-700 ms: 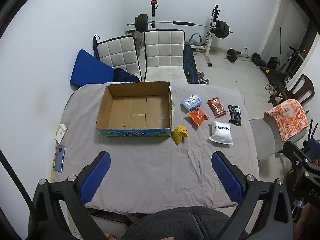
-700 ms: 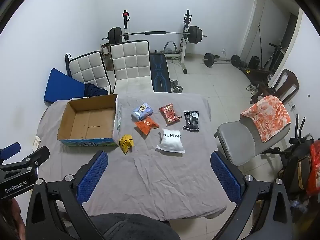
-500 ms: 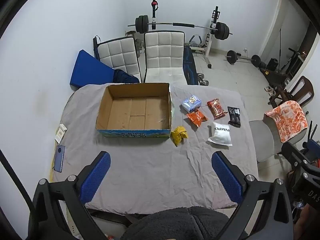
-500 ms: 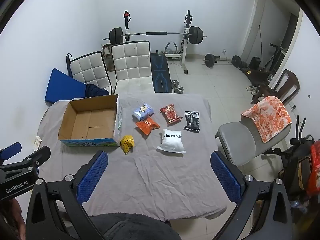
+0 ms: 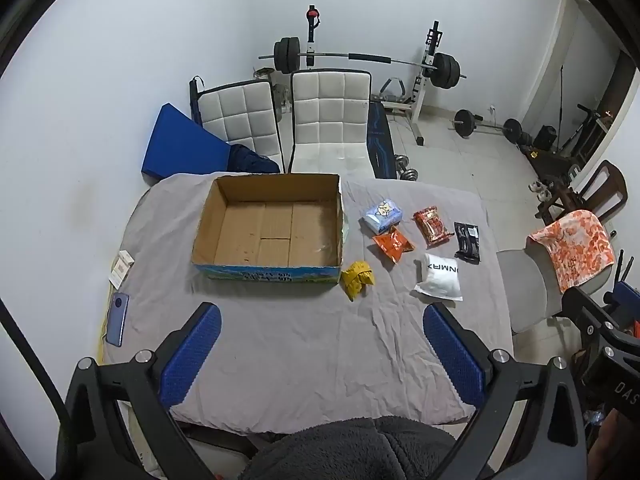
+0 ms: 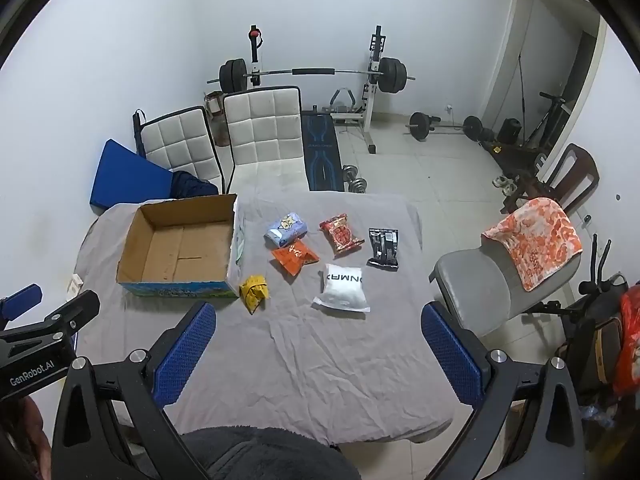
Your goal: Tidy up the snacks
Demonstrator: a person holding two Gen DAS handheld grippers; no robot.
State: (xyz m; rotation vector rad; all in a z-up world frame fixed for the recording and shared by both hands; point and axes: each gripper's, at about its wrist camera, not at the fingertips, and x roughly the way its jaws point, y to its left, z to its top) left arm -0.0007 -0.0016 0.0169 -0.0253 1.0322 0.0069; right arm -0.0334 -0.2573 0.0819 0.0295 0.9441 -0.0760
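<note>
1. The left gripper (image 5: 316, 354), with blue ribbed pads on black fingers, hangs over the near part of a table covered in a wrinkled grey cloth (image 5: 304, 344); its jaws stand wide apart with nothing between them.
2. The right gripper (image 6: 318, 354), of the same build, hangs over the near right part of the same table, jaws likewise spread wide and holding nothing.
3. An open brown cardboard box with a blue printed outer wall (image 5: 268, 228) sits on the far left of the table, with nothing inside.
4. Just beside the box's near right corner lies a crumpled yellow packet (image 5: 357, 279).
5. To the right of the box lie five more snacks: a pale blue pack with a cartoon print (image 5: 383, 215), an orange foil bag (image 5: 393, 244) touching its near edge, a red bag (image 5: 431, 226), a black sachet (image 5: 467, 242) farthest right, and a white pouch with dark lettering (image 5: 440, 278) nearest.
6. A blue phone (image 5: 117, 319) and a small white carton (image 5: 122, 267) lie at the left edge of the table.
7. Two white quilted chairs (image 5: 328, 120) stand at the far side.
</note>
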